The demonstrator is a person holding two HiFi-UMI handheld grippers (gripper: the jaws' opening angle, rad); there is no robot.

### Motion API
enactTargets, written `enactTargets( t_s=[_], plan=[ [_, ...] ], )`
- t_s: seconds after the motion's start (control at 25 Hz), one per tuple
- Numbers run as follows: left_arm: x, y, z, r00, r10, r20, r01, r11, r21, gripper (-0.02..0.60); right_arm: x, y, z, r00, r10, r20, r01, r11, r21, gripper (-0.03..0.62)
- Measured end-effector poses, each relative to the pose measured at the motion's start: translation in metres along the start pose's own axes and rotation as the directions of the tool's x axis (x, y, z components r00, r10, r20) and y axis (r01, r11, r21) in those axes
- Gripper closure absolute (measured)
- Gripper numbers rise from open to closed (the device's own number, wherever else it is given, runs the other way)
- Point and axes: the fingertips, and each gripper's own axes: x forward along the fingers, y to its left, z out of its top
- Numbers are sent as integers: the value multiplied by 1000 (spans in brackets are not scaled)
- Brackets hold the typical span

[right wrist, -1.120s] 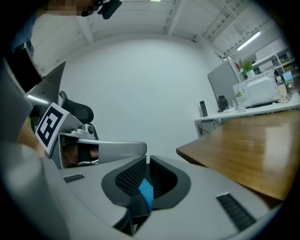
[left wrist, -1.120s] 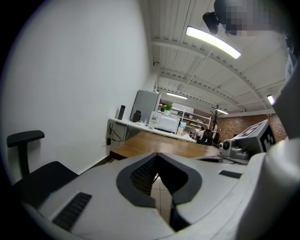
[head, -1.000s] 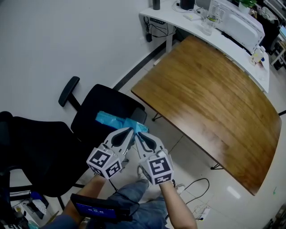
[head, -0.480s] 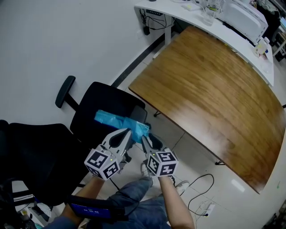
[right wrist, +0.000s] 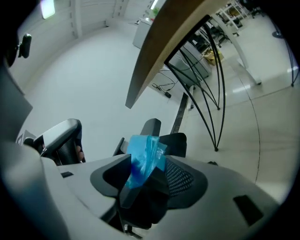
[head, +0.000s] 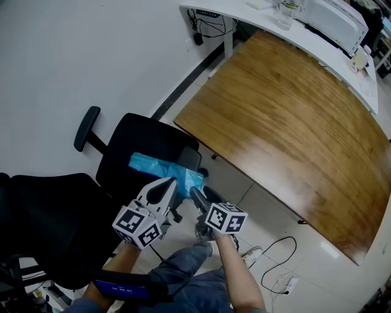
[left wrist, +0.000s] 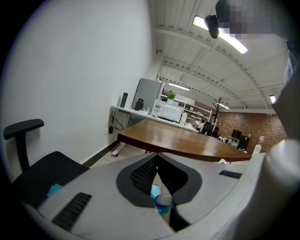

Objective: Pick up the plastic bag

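Observation:
A blue plastic bag (head: 160, 166) lies on the black seat of an office chair (head: 140, 137). My left gripper (head: 173, 182) has its tip on the bag's near edge. In the left gripper view its jaws meet at the tip (left wrist: 157, 157), with a scrap of the blue bag (left wrist: 155, 191) caught between them. My right gripper (head: 194, 192) sits just right of it at the bag's right end. Its jaws have just been opening and stand apart (right wrist: 147, 156). A crumpled strip of the bag (right wrist: 143, 154) rises in the gap, leaning on one pad.
The chair's armrest (head: 85, 128) sticks out at the left and its dark backrest (head: 43, 214) is at lower left. A curved wooden table (head: 287, 122) fills the right, with a white desk (head: 244, 15) behind it. A cable (head: 278, 269) lies on the floor. My legs (head: 183, 275) are below.
My right gripper has sunk and rolled, so its marker cube shows a different face, and it now sits lower beside the bag. The left gripper has dropped slightly.

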Motion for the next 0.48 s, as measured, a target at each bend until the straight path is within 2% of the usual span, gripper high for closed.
enactTargets(
  t_s=[0.2,0.44,0.48],
  plan=[
    [4,1,-8,1000,-3,-12,3,1000,-6,575,9,-1,-4,998,56,-1,-55,995,85,355],
    [3,5,-11,1000,5,-15,-5,1000,-19,575,18,12,-15,985,168,-31,-160,969,191,356],
    [2,6,-11,1000,5,-15,-6,1000,-20,575,19,13,-16,982,186,-31,-176,963,202,373]
  ],
)
